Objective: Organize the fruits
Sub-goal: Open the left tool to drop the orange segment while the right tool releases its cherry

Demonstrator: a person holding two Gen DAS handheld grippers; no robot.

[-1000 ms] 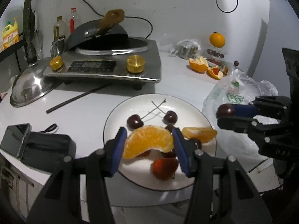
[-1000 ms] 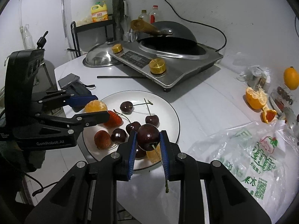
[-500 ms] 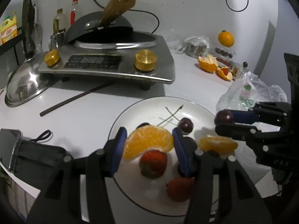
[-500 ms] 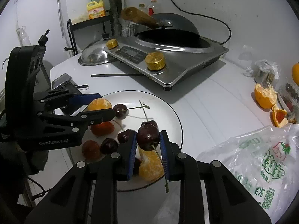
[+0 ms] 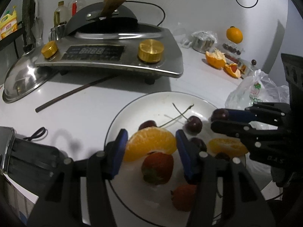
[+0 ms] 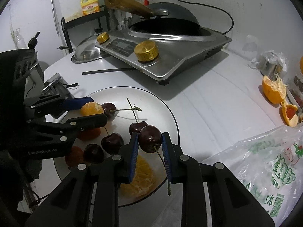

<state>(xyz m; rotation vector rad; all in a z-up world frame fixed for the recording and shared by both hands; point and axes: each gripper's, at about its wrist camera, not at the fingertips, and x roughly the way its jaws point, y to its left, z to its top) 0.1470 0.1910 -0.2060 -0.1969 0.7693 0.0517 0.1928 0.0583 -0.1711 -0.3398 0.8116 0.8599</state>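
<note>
Gripping an orange segment (image 5: 150,143) between its blue pads, the left gripper (image 5: 150,147) hangs over the near left part of the white plate (image 5: 132,111), the segment lifted clear of the plate. Under it lie two strawberries: one (image 5: 158,168) directly below the segment, the other (image 5: 182,196) nearer the plate's front edge. The right gripper (image 6: 149,143) is clamped on a dark cherry (image 6: 150,138), whose stem hangs down between the fingers; it hovers over the right side of the plate, above a second orange segment (image 6: 140,179) resting on the plate. Loose cherries (image 6: 112,142) lie around the middle of the plate, and two more with long crossed stems (image 5: 193,123) sit toward its far side. Left of the plate, at the counter edge, sits a dark case (image 5: 28,162) with a cord. Right of the plate lies a crumpled plastic bag (image 6: 265,160) with green print. Beyond the plate, a dark stick (image 5: 73,92) lies on the white counter, and behind it stands a steel cooker (image 5: 113,56) with two brass knobs and a black wok (image 6: 166,19) with a wooden handle. A steel lid (image 5: 20,83) rests left of the cooker. Far right of the plate lie orange peels (image 5: 215,59), a whole orange (image 5: 234,35) and a small steel cup (image 5: 203,42).
</note>
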